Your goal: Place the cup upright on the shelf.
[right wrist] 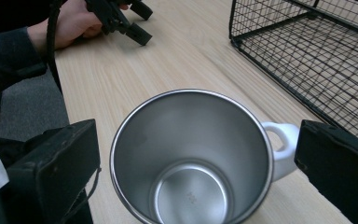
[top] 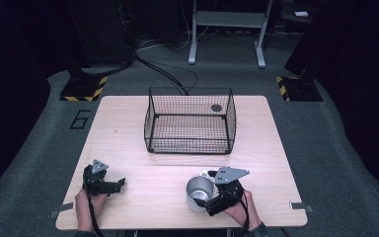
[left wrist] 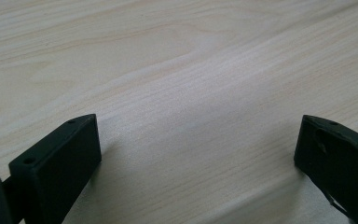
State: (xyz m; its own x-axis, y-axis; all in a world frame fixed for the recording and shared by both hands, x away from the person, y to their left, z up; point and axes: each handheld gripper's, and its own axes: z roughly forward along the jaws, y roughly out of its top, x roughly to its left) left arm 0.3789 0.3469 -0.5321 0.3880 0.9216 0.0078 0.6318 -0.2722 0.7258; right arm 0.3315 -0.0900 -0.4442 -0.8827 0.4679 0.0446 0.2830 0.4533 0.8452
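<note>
Right claw (right wrist: 198,154) spread wide, straddling the steel mug (right wrist: 191,158) near the table's (top: 143,197) front edge (likely pre-grasp). Left claw (left wrist: 198,154) wide, empty, parked.

Bare table (left wrist: 182,70) ahead of my left gripper (top: 109,186); steel mug (right wrist: 191,158) fills my right gripper's (top: 208,196) gap, wire basket (top: 190,121) beyond.

Black wire basket (top: 190,121), wooden table (top: 128,128), steel mug (top: 199,191)

Lab or test bay: hazard-striped stand bases (top: 84,90), floor cables (top: 165,71), painted floor numeral (top: 80,119), dark surroundings.
</note>
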